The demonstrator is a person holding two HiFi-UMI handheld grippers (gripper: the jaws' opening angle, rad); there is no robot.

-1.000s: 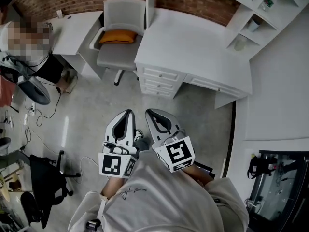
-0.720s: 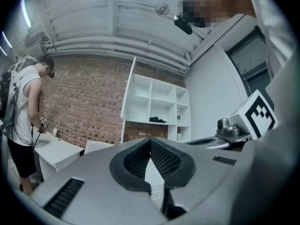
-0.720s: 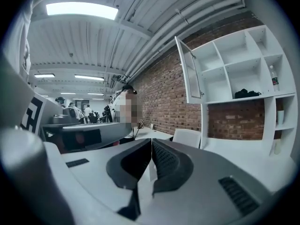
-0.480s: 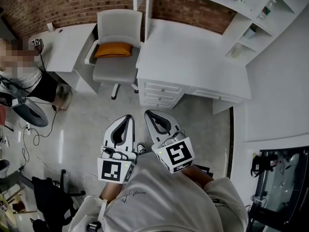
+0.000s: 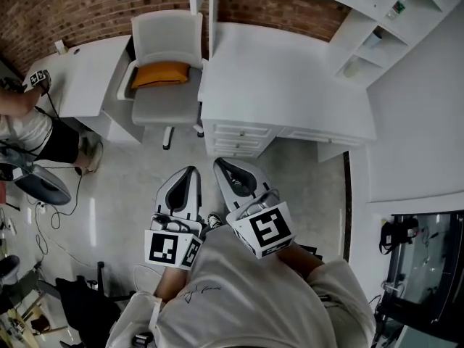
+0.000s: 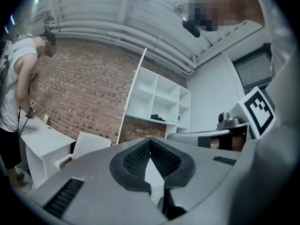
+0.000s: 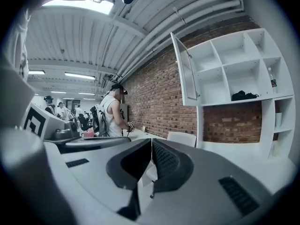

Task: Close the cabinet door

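Standing on the grey floor [image 5: 130, 180] in front of a white table [image 5: 290, 78], a person holds both claws close to the chest, side by side and pointing toward the furniture. The left claw [image 5: 190, 172] is clenched: in its own view the ribbed dark pads [image 6: 133, 158] meet at their tips with nothing caught between them. The right claw [image 5: 221, 165] is clenched in the same way, its pads [image 7: 166, 163] pressed together at the tip and bare of any load. Neither claw touches anything; both hang in the air well apart from the cabinet door [image 7: 186, 67], which stands swung out from the white shelf unit [image 7: 234, 64] mounted on the brick wall [image 7: 154, 97]. The door is hinged at the left edge of the unit and juts out from the wall above the left end of the table. The open cubbies of the unit show a dark bundle [image 7: 243, 95] on one shelf and a small bottle [image 7: 273, 81] near the right edge. Under the left end of the table sits a stack of drawers [image 5: 235, 133]. Just beside it to the left is a light grey chair [image 5: 163, 85] with an orange cushion [image 5: 161, 72] on its seat. Farther left stands a second white table [image 5: 80, 71], and another person [image 5: 25, 122] leans at its far end.
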